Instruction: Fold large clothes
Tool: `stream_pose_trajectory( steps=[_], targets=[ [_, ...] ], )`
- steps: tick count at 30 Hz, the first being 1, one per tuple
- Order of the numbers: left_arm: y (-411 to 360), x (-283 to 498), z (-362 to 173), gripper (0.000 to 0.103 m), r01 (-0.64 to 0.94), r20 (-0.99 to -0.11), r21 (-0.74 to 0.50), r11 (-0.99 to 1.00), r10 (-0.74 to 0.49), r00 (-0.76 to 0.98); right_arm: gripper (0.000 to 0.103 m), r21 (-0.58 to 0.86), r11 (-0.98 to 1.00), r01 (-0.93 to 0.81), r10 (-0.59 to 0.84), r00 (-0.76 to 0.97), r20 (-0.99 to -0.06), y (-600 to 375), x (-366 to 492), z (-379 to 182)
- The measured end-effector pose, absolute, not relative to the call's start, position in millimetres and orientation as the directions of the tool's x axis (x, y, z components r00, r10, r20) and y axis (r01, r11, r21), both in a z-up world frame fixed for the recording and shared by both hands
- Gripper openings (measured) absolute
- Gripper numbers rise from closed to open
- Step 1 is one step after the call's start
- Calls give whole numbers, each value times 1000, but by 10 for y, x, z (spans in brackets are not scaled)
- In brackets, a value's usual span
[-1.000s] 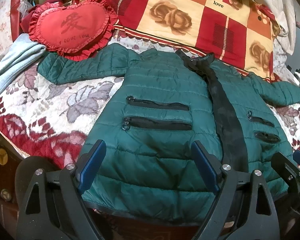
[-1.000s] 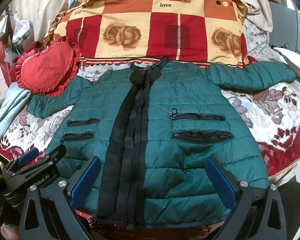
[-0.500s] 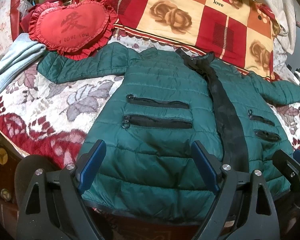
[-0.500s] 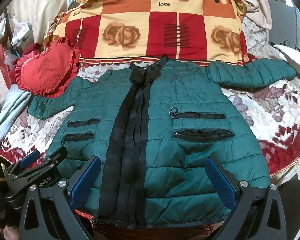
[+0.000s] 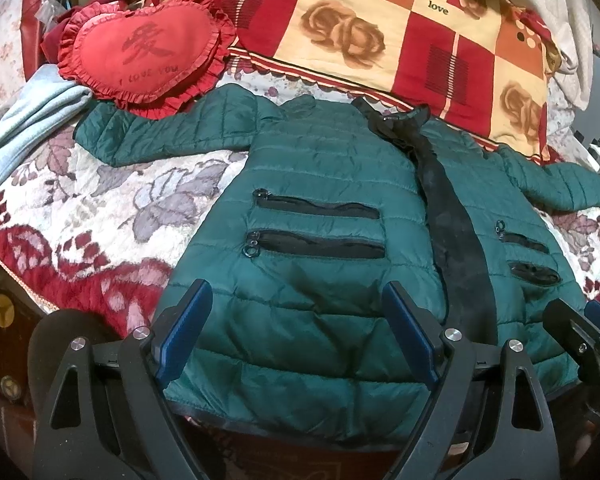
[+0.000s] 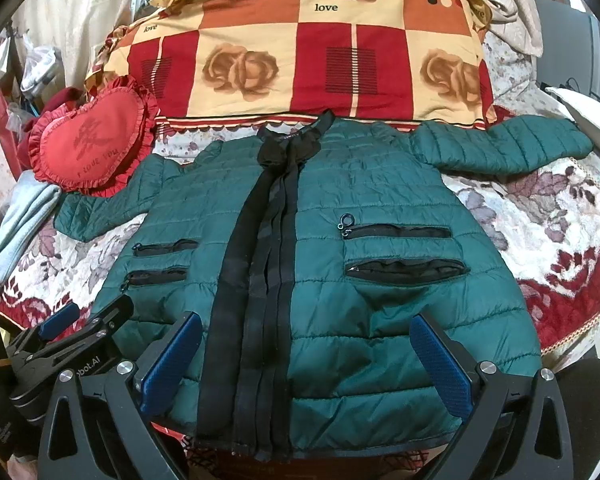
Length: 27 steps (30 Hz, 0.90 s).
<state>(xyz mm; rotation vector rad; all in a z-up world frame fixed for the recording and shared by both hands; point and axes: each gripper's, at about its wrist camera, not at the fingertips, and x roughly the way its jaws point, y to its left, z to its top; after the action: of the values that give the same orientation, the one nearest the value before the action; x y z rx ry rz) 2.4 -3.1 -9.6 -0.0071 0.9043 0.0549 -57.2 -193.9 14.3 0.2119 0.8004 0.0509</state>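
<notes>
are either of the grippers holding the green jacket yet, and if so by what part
Neither. The left gripper and right gripper both hover open above the hem of the green jacket, which lies flat on the bed.

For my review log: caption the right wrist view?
Open right gripper above hem of green jacket spread flat on bed.

1. The left wrist camera sits just behind the left hand-held gripper (image 5: 296, 332), looking forward and down over the hem of the dark green quilted jacket (image 5: 300, 280) towards its collar.
2. The right wrist camera sits likewise behind the right hand-held gripper (image 6: 306, 360), close over the hem, facing the same way.
3. Both views share the whole jacket, the red heart-shaped frilled cushion (image 5: 148, 52) ahead to the left, and the red-and-cream checked rose-print pillow (image 6: 300, 60) beyond the collar.
4. Each view catches the other hand-held gripper at its edge.
</notes>
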Motion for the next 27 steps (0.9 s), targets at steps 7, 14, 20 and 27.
stream_pose_trajectory(
  steps=[7, 14, 20, 27],
  targets=[
    [-21, 13, -85, 87, -52, -771, -23, 998, 15, 637, 103, 166, 985, 47, 88, 689, -719, -1920, -573, 133],
    [-57, 22, -79, 87, -47, -758, -50, 998, -8, 652, 103, 159, 986, 54, 76, 702, -708, -1919, -569, 125],
    [-71, 109, -18, 87, -42, -744, -57, 997, -14, 668, 103, 143, 989, 37, 73, 721, -689, -1920, -444, 237],
    [-43, 252, 52, 87, -49, -737, -58, 997, -10, 675, 103, 138, 990, 12, 83, 747, -659, -1885, -314, 359]
  ],
)
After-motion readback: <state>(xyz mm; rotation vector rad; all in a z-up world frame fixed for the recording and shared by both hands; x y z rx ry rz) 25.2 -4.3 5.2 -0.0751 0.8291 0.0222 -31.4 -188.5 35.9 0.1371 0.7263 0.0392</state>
